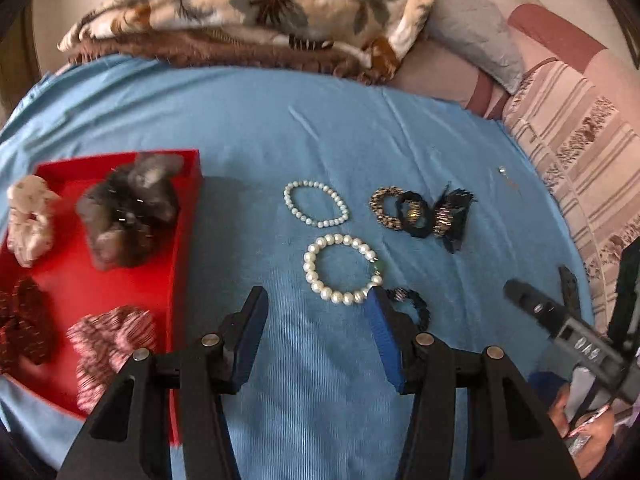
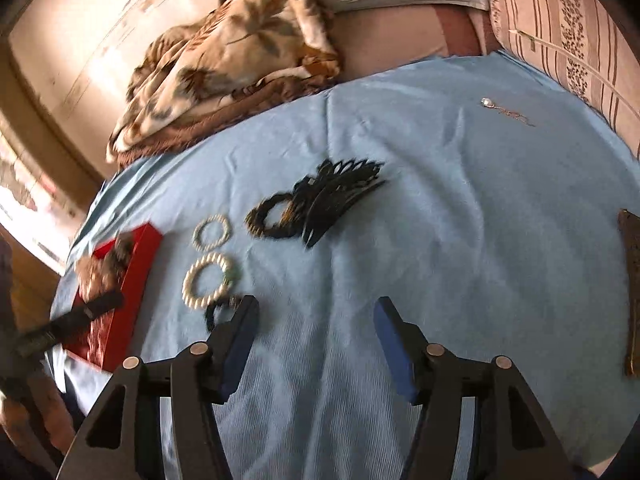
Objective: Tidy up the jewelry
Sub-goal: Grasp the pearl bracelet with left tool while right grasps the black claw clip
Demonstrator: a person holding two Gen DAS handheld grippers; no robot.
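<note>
A red tray (image 1: 184, 216) on the blue cloth holds several scrunchies, among them a dark one (image 1: 128, 216). Right of it lie a small pearl bracelet (image 1: 316, 203), a large pearl bracelet (image 1: 340, 270), a dark beaded band (image 1: 414, 306) and a pile of black hair pieces (image 1: 428, 216). My left gripper (image 1: 318, 300) is open and empty, just in front of the large bracelet. My right gripper (image 2: 316, 312) is open and empty over bare cloth, right of the bracelets (image 2: 208, 280) and the red tray (image 2: 136, 268). It also shows in the left wrist view (image 1: 540, 300).
A small silver pendant on a chain (image 2: 504, 110) lies far right on the cloth. A dark flat item (image 2: 632, 280) sits at the right edge. A folded leaf-print blanket (image 1: 260, 12) and a pillow (image 1: 472, 44) lie behind the cloth.
</note>
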